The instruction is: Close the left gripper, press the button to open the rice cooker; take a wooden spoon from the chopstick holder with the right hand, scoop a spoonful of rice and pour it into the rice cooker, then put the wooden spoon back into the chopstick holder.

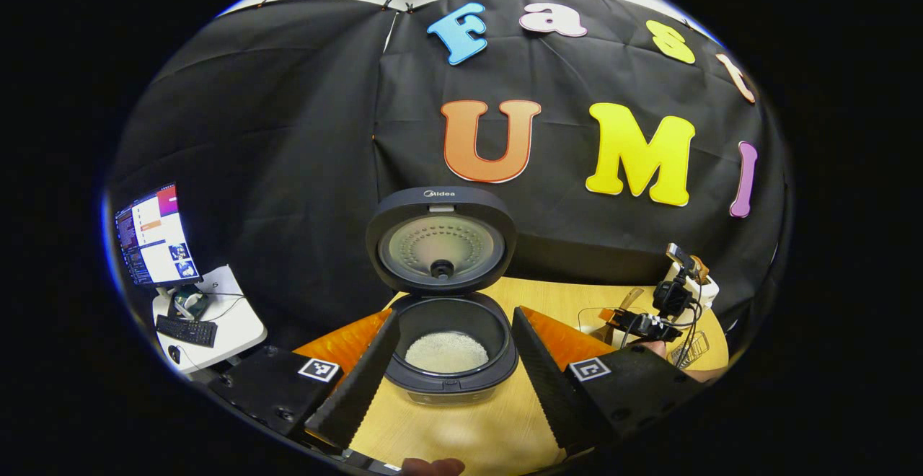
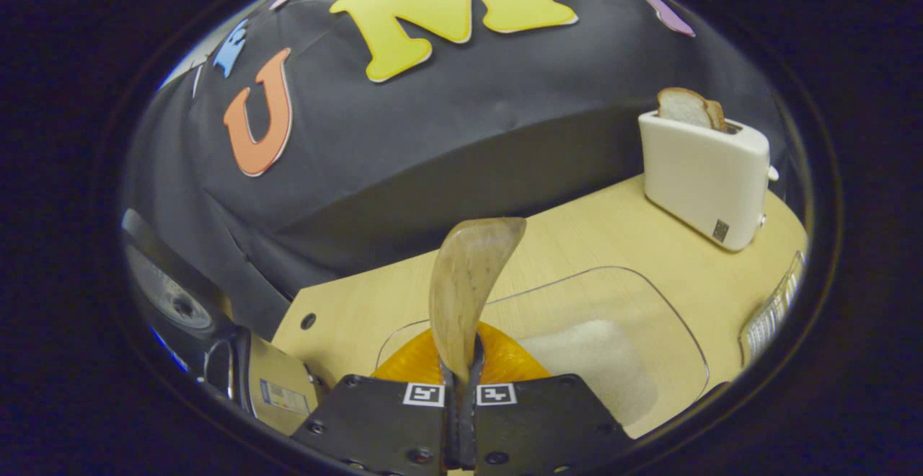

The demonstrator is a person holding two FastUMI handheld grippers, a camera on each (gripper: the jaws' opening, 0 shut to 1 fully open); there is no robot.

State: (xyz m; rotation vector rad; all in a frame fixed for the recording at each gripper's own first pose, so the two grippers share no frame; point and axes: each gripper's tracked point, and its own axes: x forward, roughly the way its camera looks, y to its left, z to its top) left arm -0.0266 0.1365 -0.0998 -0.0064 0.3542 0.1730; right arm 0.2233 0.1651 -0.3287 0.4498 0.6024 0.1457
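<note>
Two grippers are in use. Right gripper (image 2: 461, 389): fingers pressed together on the handle of the wooden spoon (image 2: 465, 285), whose bowl points up and away, above a clear container (image 2: 649, 303) holding a patch of rice (image 2: 598, 360). Left gripper (image 1: 447, 375): fingers spread wide, one on each side of the rice cooker (image 1: 451, 360) without touching it. The cooker stands on the wooden table (image 1: 461, 433), lid (image 1: 441, 241) raised upright, white rice (image 1: 447, 352) lying in the inner pot. A white toaster (image 2: 703, 173) with bread (image 2: 685, 108) in its slot stands far right on the table. A wire holder (image 2: 775, 310) sits at the right edge.
</note>
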